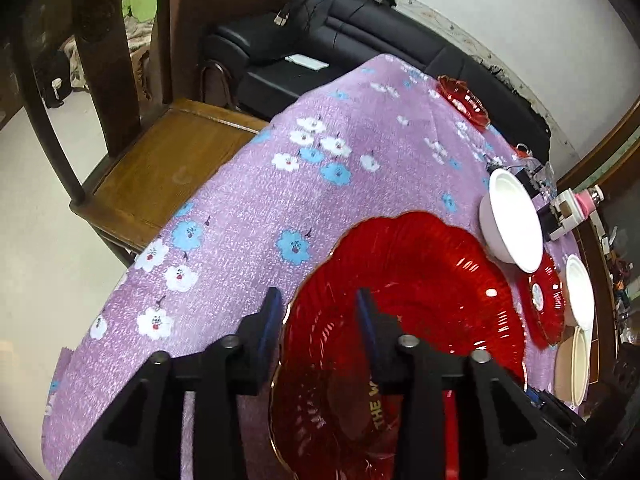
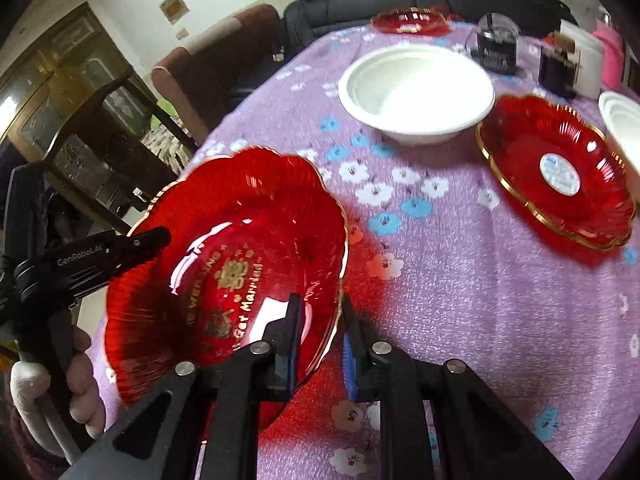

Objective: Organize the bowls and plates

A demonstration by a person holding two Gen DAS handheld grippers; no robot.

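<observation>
A large red glass plate with gold lettering (image 2: pixel 240 248) is held tilted above the purple flowered tablecloth (image 2: pixel 460 288). It also fills the left wrist view (image 1: pixel 420 300). My right gripper (image 2: pixel 320 340) straddles its near rim, one finger inside and one outside, and grips it. My left gripper (image 1: pixel 316 320) straddles the opposite rim with a clear gap between its pads. A white bowl (image 2: pixel 416 88) and a second red plate (image 2: pixel 556 168) lie further back. A third red plate (image 2: pixel 412 20) sits at the far edge.
More white bowls (image 1: pixel 580 292) stand at the right edge, one (image 2: pixel 624 124) beside the second red plate. Small black devices (image 2: pixel 496 44), a white box (image 2: pixel 584 56) and a pink item (image 2: pixel 608 52) sit at the back. A wooden chair (image 1: pixel 168 160) stands left of the table.
</observation>
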